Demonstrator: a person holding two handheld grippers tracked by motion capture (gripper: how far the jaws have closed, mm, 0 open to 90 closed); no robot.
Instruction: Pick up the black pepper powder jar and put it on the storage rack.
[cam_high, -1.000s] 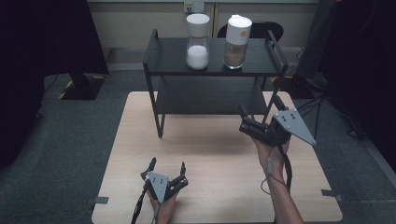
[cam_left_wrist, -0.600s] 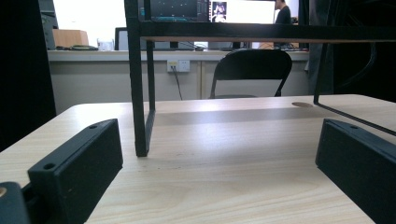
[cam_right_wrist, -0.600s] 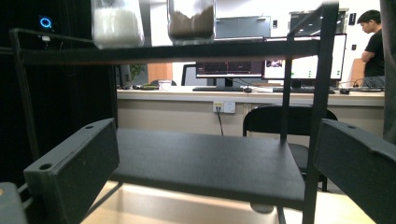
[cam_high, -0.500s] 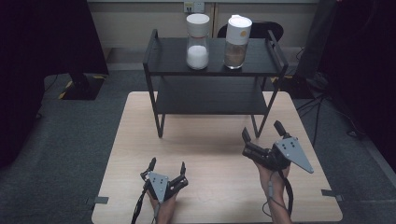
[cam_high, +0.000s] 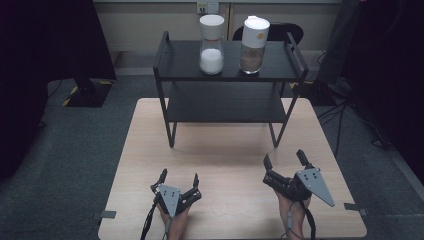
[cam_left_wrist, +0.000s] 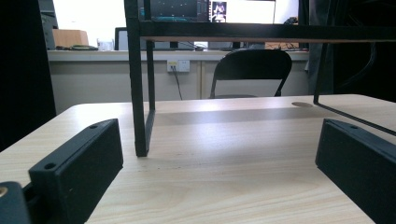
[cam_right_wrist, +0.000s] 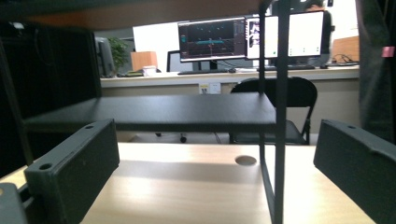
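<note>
The black shelf rack (cam_high: 227, 85) stands at the far half of the table (cam_high: 135, 150); on its top shelf sit the white-filled jar (cam_high: 211, 45) and, just beside it, the brown-filled jar (cam_high: 253, 46); the left gripper (cam_high: 179, 181) and right gripper (cam_high: 285, 161) rest near the table edge, well short of the rack, jaws spread wide, grasping nothing.

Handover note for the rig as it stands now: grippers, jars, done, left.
Left gripper: open, empty, low over the table near its front edge.
Right gripper: open, empty, at the front right, facing the black shelf.
White-powder jar and brown-filled jar: upright side by side on the shelf's top tier, apart from both grippers.
Done: neither jar is held.
Left: probably reaching for a jar.
</note>
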